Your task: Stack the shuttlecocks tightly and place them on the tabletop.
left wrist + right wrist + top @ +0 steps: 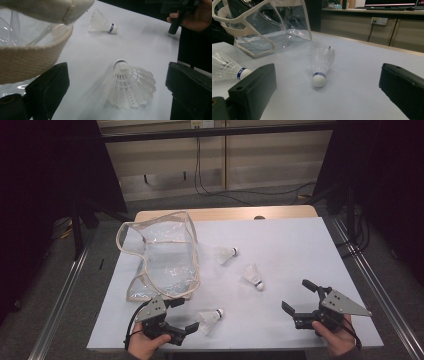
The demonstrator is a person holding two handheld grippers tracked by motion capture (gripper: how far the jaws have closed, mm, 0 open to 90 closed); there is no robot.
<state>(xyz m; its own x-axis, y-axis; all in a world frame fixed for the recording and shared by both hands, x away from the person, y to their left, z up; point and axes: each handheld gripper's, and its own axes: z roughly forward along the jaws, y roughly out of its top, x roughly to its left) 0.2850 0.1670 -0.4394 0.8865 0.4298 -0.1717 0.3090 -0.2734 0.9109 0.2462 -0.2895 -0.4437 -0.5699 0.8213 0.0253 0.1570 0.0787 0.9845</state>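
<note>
Nearest the person's edge of the tabletop (300,245), the left tongs (186,316) are sitting with jaws spread apart, and the closest shuttlecock (210,319) is lying on its side just in front of them, skirt toward the tongs, cork pointing away. In the left gripper view that same shuttlecock (130,86) is lying between the two black jaws but touching neither, so I'd judge the hand is lining up for a pick and nothing is being held yet. The next move seems to call for easing forward and closing gently on the cork end or the firm base of the skirt, since the feathery skirt looks likely to crush or slip. Over on the other side the right tongs (297,296) are also standing apart and empty, pointing toward a second shuttlecock (252,275) farther in. Beyond that a third shuttlecock (226,254) is lying near the clear bag (160,255), which is slumping at the left with its cloth-trimmed mouth open, the likely place for all three. Harder to read: the bag's trim is crowding the left gripper view, blurred and cut off, its clear walls are making the inside difficult to judge, and the third shuttlecock's skirt is fading into the pale surface.
</note>
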